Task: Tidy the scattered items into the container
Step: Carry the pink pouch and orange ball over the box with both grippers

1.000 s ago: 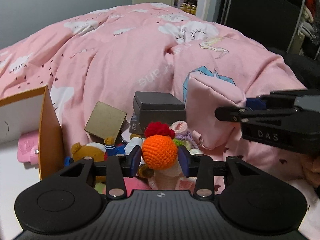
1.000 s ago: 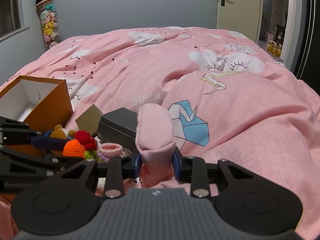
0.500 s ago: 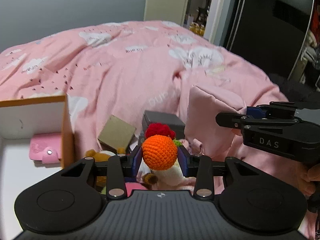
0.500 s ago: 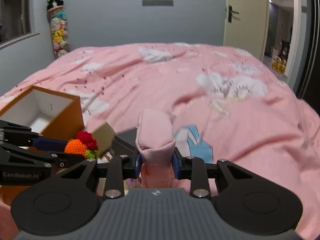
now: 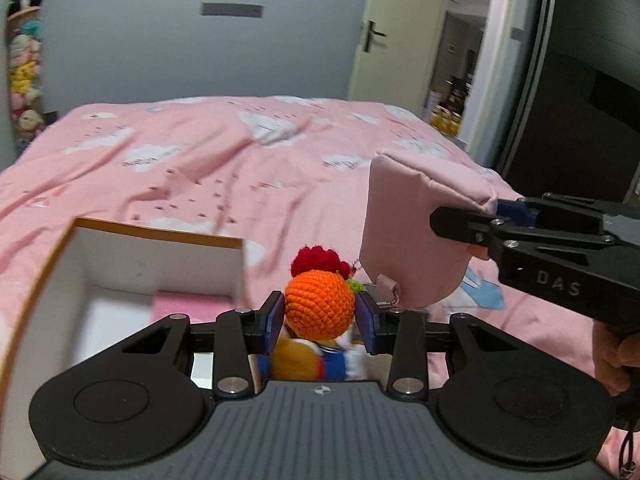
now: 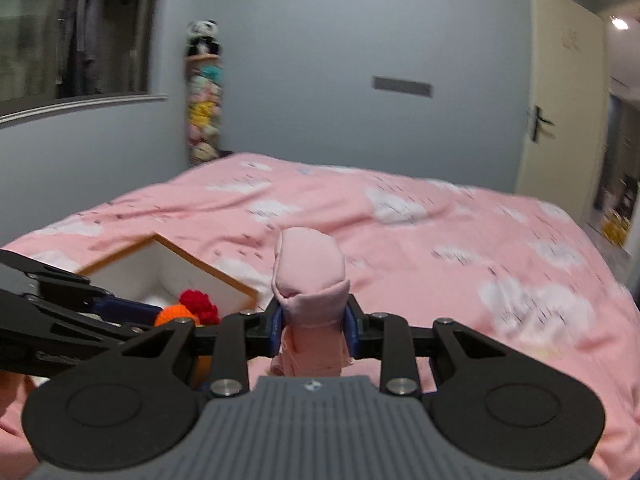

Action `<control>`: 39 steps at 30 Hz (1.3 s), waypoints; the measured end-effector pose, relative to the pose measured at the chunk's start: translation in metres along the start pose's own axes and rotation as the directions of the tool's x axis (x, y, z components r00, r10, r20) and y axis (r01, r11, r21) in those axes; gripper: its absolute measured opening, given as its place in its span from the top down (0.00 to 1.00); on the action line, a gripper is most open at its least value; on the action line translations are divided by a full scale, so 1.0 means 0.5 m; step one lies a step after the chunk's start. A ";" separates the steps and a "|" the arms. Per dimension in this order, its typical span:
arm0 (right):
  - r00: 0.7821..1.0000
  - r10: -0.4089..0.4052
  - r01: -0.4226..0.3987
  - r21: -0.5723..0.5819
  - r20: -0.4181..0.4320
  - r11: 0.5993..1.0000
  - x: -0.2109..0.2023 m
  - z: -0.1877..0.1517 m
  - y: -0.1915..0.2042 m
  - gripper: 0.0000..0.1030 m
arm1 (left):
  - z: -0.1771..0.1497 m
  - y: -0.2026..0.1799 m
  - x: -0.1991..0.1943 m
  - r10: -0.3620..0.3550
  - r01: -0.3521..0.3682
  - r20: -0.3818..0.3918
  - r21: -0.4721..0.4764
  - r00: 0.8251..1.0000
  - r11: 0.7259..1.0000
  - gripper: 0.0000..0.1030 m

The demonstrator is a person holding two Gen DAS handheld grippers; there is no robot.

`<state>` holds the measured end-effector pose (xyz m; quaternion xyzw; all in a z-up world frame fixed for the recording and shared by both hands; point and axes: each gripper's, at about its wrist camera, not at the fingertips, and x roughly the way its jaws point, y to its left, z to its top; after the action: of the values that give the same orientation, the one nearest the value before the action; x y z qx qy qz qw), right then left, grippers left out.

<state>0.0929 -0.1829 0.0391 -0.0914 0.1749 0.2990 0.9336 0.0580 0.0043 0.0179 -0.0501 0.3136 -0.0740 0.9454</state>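
Observation:
My left gripper is shut on an orange crocheted ball with a red tuft; a plush toy hangs below it. It hovers just right of the open orange box with white inside, where a pink wallet lies. My right gripper is shut on a soft pink pouch, held up in the air. In the left wrist view that pouch hangs at right from the right gripper. The right wrist view shows the left gripper and box at lower left.
The pink quilt with cloud prints covers the bed. A grey wall, a shelf of plush toys and a door stand beyond. A person's hand grips the right handle. The remaining scattered items are out of view below.
Both grippers have risen and tilted up with their loads; the pile of items dropped out of view. The box interior now lies nearer under the left gripper.

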 end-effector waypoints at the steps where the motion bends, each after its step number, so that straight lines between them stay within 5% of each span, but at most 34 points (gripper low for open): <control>1: 1.000 0.019 -0.019 -0.016 0.009 1.000 0.004 0.008 0.011 0.69 | 0.002 0.010 -0.004 0.017 -0.017 0.005 -0.006 1.000 1.000 0.57; 10: 0.979 0.191 -0.176 -0.184 0.072 0.967 0.063 0.072 0.121 0.69 | 0.006 0.112 -0.022 0.130 -0.130 0.003 -0.057 0.991 0.990 0.57; 16: 0.968 0.247 -0.221 -0.332 0.037 0.917 0.137 0.091 0.200 0.69 | -0.010 0.165 -0.003 0.200 -0.203 -0.052 -0.069 0.978 0.977 0.57; 28: 0.989 0.082 -0.141 -0.634 -0.121 0.760 0.289 0.034 0.313 0.69 | -0.046 0.211 0.024 0.234 -0.247 -0.135 -0.089 0.963 0.965 0.57; 39: 0.976 -0.038 -0.152 -0.790 -0.216 0.595 0.382 -0.038 0.356 0.69 | -0.061 0.246 0.041 0.243 -0.264 -0.177 -0.111 0.954 0.958 0.57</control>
<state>0.1276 0.0554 -0.0629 -0.5261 0.1221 0.3640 0.7588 0.0692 0.1203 -0.0356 -0.0662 0.3972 0.0653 0.9130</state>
